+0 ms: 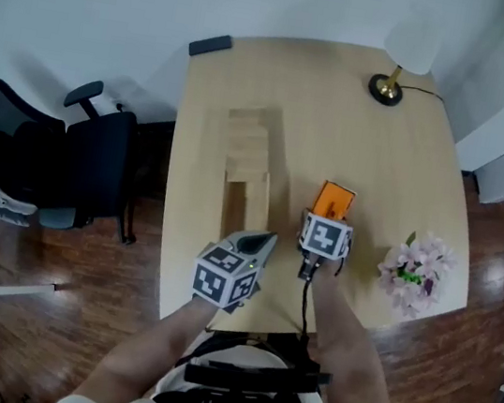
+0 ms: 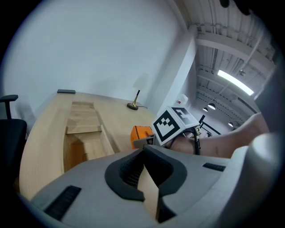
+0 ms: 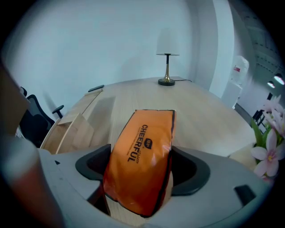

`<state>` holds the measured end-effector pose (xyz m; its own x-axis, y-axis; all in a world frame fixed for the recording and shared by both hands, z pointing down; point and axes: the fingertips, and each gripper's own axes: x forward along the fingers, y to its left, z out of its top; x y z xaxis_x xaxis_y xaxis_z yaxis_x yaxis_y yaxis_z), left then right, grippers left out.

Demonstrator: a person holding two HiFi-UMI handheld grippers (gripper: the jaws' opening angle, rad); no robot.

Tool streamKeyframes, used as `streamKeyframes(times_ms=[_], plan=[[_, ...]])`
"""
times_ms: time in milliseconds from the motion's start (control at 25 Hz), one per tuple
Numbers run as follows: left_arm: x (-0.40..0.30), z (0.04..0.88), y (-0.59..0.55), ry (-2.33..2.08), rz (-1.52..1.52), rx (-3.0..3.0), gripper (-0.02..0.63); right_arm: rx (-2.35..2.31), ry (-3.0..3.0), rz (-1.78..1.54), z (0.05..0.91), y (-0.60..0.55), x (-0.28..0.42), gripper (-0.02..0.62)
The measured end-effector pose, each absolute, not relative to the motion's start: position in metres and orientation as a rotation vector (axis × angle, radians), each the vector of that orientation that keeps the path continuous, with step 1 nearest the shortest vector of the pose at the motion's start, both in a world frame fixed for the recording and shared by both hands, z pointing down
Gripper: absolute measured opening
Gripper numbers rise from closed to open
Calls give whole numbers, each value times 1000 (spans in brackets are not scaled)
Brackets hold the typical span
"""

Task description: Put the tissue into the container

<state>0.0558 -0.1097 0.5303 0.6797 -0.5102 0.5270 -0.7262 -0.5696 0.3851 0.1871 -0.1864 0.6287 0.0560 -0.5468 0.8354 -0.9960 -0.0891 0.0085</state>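
An orange tissue pack [image 1: 335,199] lies lengthwise between the jaws of my right gripper [image 1: 328,219], right of the table's middle. In the right gripper view the pack [image 3: 142,156] fills the gap of that gripper [image 3: 142,165], and both jaws press its sides. Left of it stands the long open wooden container [image 1: 245,195], seen in the right gripper view as a box wall [image 3: 67,129]. My left gripper [image 1: 261,242] hovers near the container's near end. Its jaws meet at the tips [image 2: 143,150] with nothing between them. The container [image 2: 82,131] lies ahead to its left.
A table lamp [image 1: 390,80] stands at the table's far right, and pink flowers [image 1: 417,269] lie at its right edge. A small dark object [image 1: 209,45] sits on the far left corner. A black office chair [image 1: 68,162] stands on the floor at left.
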Motion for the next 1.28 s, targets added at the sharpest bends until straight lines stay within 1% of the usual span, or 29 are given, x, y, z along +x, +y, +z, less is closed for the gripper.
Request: streamKeyframes(times_ms=[80,280,480,720,1000,1280], plan=[[48,527,-106,-962,457,2296,-8,1680,-1574,911,624,-182,187,413],[20,508,-95,-1018,370,2290,-8,1652,-1721,867,592,-180,176,407],[-16,497,-82,-1093,318,2259,-8,1574,-1878,798,552,-179,141,408],[-54,483,-76,-1197,278,2223,-8,1466,-2011,755,526,-179,90,407],[-91,472,-79,-1304,259,2204,-6,1342,-2087,764,521,-173,29,407],[-95,477,-73,-1267,228,2186,-6,1232,-2120,789,534,-164,-15,408]])
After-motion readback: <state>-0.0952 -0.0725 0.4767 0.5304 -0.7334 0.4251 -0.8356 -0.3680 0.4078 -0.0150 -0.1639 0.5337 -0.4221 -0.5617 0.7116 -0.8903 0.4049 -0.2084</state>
